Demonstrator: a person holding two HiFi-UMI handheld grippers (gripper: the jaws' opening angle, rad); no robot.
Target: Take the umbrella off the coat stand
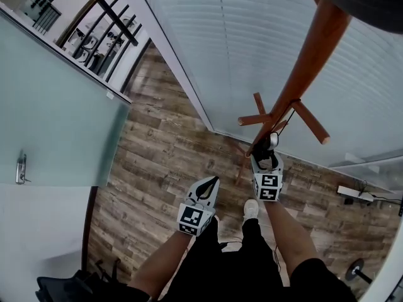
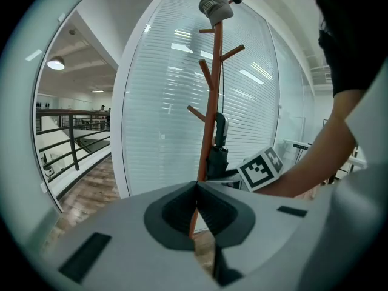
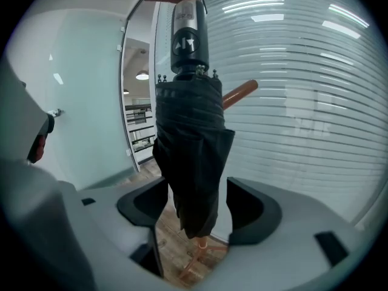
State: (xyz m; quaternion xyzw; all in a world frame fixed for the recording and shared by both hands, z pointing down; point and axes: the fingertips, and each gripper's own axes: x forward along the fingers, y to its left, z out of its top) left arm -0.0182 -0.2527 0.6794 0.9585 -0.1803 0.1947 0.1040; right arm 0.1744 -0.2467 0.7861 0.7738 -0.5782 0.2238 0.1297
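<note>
- Black folded fabric umbrella point(image 3: 191, 156): hangs handle-up against the pole of the reddish-brown wooden coat stand point(image 2: 211, 102), not yet taken off.
- Right tool point(image 3: 197, 199): jaws stand wide apart, one on each side of the umbrella's lower folds; the pads do not press on it.
- Left tool point(image 2: 195, 187): jaws closed together with nothing between them; in the head view it is held lower and left of the right tool, clear of the stand.
- Background: curved glass wall with white slatted blinds point(image 1: 252, 43); grey-brown wood-plank floor point(image 1: 164, 150).
</note>
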